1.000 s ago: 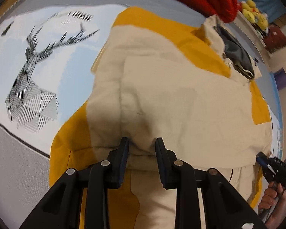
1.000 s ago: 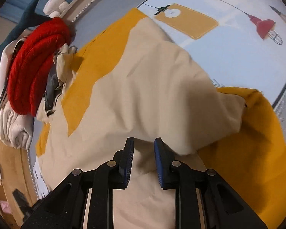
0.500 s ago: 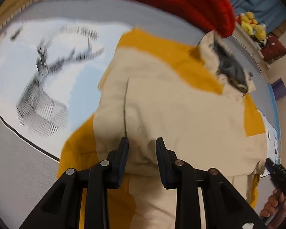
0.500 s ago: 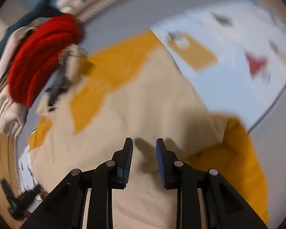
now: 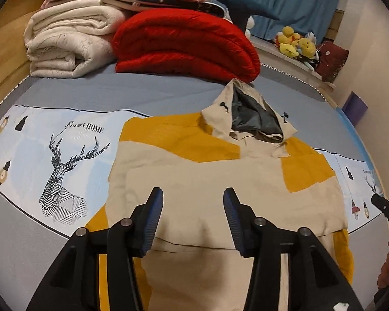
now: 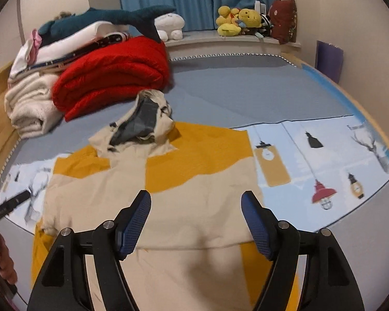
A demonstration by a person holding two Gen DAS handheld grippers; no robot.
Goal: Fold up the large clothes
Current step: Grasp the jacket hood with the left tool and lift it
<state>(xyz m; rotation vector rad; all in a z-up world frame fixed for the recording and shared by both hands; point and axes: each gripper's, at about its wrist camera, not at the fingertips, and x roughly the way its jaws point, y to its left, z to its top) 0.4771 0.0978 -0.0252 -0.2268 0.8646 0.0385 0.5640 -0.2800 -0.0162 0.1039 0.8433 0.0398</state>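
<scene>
Lying flat: hoodie [image 5: 220, 189], spread on the bed [image 5: 155, 90], hood [image 5: 249, 114] toward the red blanket [image 5: 186, 44].
Left gripper [image 5: 193, 217]: jaws spread, nothing held, above hoodie.
Right gripper [image 6: 195, 220]: jaws spread, nothing held.

Both claws hover with jaws spread wide, gripping nothing. The left claw [image 5: 192, 215] sits level with the right claw [image 6: 195, 223], side by side.

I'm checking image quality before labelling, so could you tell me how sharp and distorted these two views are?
Left wrist view: mostly sharp, deer print readable, bed edge bowed by fisheye, beige-and-yellow hooded jacket clear. Right wrist view: slightly softer, folded red knitted blanket a little blurred, dark vignette in the corners.
</scene>
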